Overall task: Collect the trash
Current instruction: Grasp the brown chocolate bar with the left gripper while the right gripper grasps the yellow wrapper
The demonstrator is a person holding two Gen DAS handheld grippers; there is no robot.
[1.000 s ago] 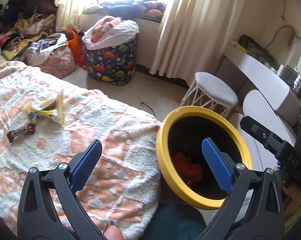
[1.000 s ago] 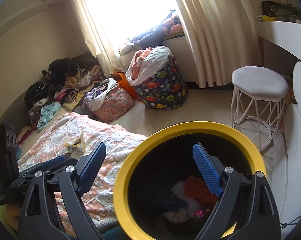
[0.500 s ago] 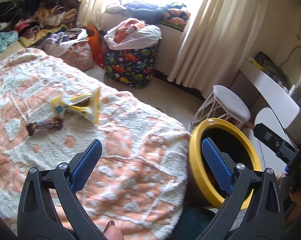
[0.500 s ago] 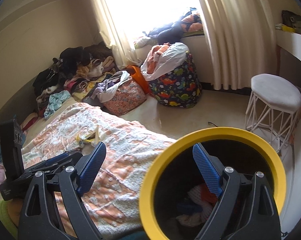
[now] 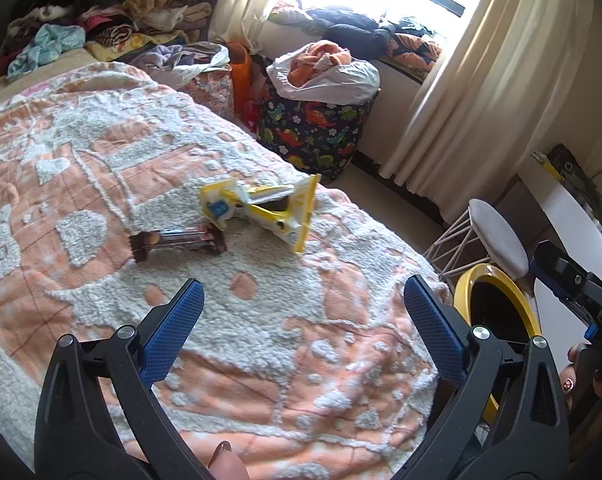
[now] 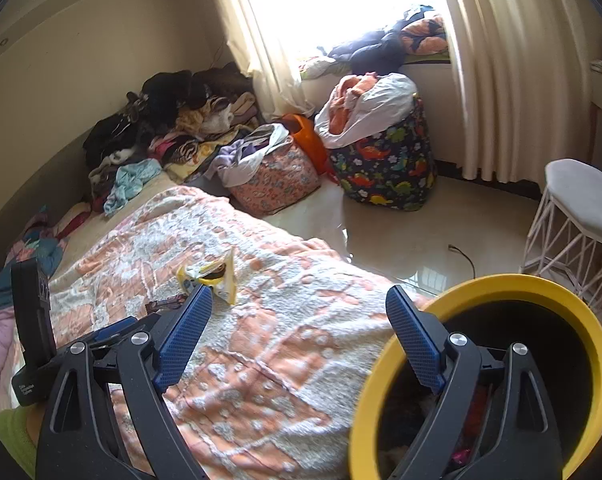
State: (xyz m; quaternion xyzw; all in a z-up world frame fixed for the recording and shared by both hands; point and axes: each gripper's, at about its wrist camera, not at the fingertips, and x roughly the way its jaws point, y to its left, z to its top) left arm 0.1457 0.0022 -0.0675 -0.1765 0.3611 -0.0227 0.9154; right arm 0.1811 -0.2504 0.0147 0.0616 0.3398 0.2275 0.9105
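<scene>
A crumpled yellow and white wrapper [image 5: 261,208] and a dark brown snack wrapper [image 5: 177,240] lie on the orange and white bedspread [image 5: 113,160]. My left gripper [image 5: 303,324] is open and empty, above the bed just short of the wrappers. A yellow-rimmed black bin [image 5: 497,316] stands at the bed's right edge, with trash inside in the right wrist view [image 6: 485,344]. My right gripper [image 6: 299,340] is open and empty beside the bin's rim. The yellow wrapper [image 6: 213,276] and the brown wrapper [image 6: 167,303] show there too.
A dinosaur-print laundry bag [image 5: 313,128], a floral bag [image 6: 273,180] and piles of clothes [image 6: 173,120] stand past the bed. A white stool [image 6: 581,208] is on the right, with a white desk [image 5: 573,216] behind it. Curtains [image 5: 481,80] hang by the window.
My left gripper has swung left from over the bin to over the bed, bringing the wrappers closer. The right gripper has also shifted left, so the bin now sits at the lower right.
</scene>
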